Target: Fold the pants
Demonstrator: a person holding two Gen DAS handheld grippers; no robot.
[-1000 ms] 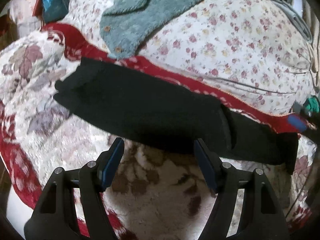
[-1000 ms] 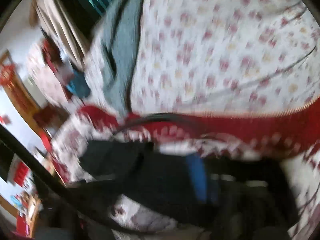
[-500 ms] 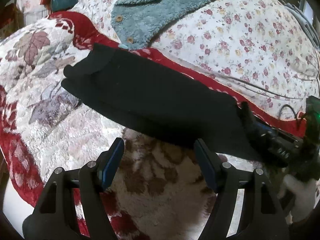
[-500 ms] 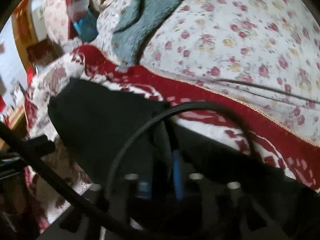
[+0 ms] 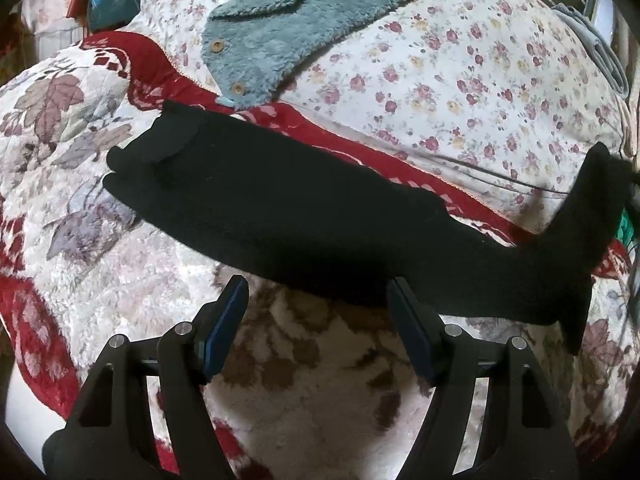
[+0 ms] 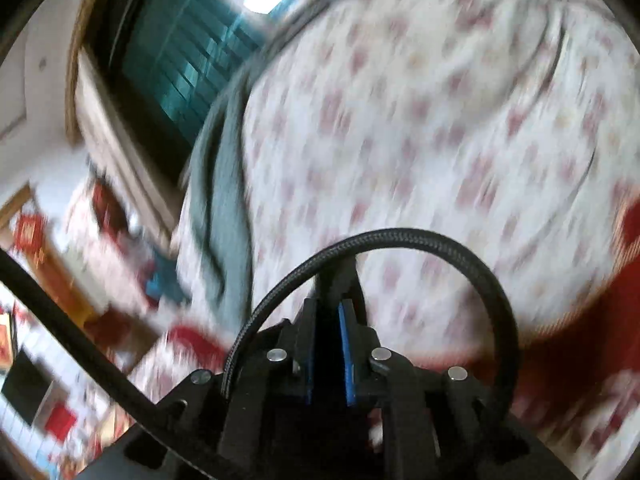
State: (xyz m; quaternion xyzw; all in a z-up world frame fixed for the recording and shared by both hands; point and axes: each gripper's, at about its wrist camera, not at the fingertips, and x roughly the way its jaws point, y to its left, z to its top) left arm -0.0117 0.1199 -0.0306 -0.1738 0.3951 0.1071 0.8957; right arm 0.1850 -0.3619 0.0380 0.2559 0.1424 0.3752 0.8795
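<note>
The black pants (image 5: 304,216) lie folded lengthwise across the bed, cuffs at the left. Their right end (image 5: 592,204) is lifted off the bed at the right edge of the left wrist view. My left gripper (image 5: 318,296) is open and empty, just short of the pants' near edge. In the blurred right wrist view my right gripper (image 6: 330,312) is shut on a strip of black pants fabric (image 6: 334,284) between its blue pads, held above the bed.
A teal fleece garment (image 5: 304,20) with buttons lies on the floral quilt (image 5: 460,72) behind the pants. A red and white plush blanket (image 5: 72,208) covers the near bed. A black cable (image 6: 400,240) loops over my right gripper.
My right gripper has closed on the right end of the pants and raised it off the bed. The left gripper has stayed open and shifted only slightly.
</note>
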